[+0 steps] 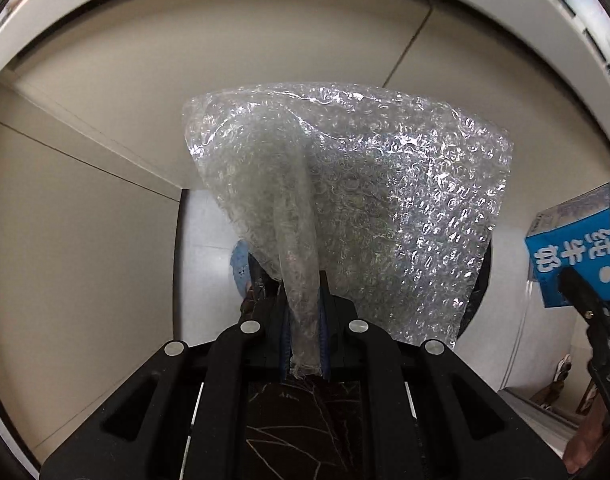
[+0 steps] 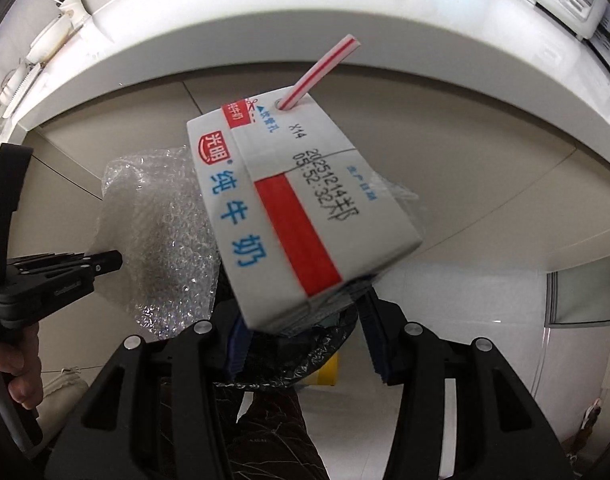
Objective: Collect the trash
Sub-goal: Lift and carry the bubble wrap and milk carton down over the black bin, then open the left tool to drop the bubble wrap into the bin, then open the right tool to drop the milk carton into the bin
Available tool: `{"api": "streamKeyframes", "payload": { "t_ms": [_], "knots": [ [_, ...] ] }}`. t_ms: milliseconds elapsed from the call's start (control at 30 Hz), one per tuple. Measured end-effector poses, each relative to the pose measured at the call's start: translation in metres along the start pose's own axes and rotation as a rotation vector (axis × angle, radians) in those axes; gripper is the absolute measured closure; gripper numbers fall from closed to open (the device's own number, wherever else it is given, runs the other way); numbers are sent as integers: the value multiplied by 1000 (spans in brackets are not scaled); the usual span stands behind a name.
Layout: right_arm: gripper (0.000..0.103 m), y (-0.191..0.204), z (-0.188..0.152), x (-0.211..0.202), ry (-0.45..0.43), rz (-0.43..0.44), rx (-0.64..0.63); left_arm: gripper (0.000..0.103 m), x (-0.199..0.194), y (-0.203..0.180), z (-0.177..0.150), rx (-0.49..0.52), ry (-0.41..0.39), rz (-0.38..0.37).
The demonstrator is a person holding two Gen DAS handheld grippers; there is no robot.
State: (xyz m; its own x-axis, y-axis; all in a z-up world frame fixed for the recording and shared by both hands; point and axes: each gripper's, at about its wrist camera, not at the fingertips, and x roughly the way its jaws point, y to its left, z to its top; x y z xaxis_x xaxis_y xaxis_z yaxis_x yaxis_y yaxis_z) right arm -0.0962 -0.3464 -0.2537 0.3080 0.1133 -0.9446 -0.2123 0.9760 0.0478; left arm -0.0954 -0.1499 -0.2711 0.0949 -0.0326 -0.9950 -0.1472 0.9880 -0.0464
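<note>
Left wrist view: bubble wrap (image 1: 345, 208) pinched at a gathered fold in the left claw (image 1: 305, 332), jaws clenched tight on it, the sheet fanning up and out ahead of the fingers and held in the air in front of beige cabinet panels (image 1: 85, 240). At the right edge, milk carton (image 1: 573, 252) — blue and white with printed characters — with a black finger of the other tool across its lower corner.

Right wrist view: same milk carton (image 2: 301, 216) gripped by its lower end in the right claw (image 2: 305, 332), jaws closed on its sides, carton tilted, top face toward the lens showing a red band and a printed date. Red-and-white striped straw (image 2: 325, 74) sticking out of the hole near the far corner. Clear film wrinkled against the carton's right side. Bubble wrap (image 2: 157, 240) just left of and behind the carton, held by the left claw (image 2: 109, 262) coming in from the left, a hand (image 2: 13, 364) on its grip. Below the carton, a bin lined with a black bag (image 2: 317, 348), a bit of yellow (image 2: 325, 368) beside it. Above — white counter (image 2: 265, 28) edge curving across the top.
</note>
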Motion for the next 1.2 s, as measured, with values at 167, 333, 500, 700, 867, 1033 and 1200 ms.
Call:
{"api": "streamKeyframes", "payload": {
  "t_ms": [167, 333, 500, 700, 867, 1033, 1200],
  "knots": [
    [57, 2, 0, 4, 26, -4, 21, 92, 10, -17, 6, 37, 11, 13],
    [57, 7, -2, 2, 35, -1, 30, 76, 4, -19, 8, 72, -8, 28],
    [57, 7, 2, 1, 34, 12, 35, 52, -10, -19, 12, 79, -35, 28],
    [57, 16, 3, 7, 38, 33, 13, 31, -16, -10, -1, 92, -69, 2],
    [57, 31, 9, 14, 49, 39, -19, 16, -25, 3, -7, 76, -94, -7],
    [56, 47, 16, 20, 59, 51, -56, 6, -37, 16, -9, 38, -132, -31],
    [53, 53, 18, 19, 57, 53, -86, 6, -45, 24, -11, 25, -141, -28]
  ]
}}
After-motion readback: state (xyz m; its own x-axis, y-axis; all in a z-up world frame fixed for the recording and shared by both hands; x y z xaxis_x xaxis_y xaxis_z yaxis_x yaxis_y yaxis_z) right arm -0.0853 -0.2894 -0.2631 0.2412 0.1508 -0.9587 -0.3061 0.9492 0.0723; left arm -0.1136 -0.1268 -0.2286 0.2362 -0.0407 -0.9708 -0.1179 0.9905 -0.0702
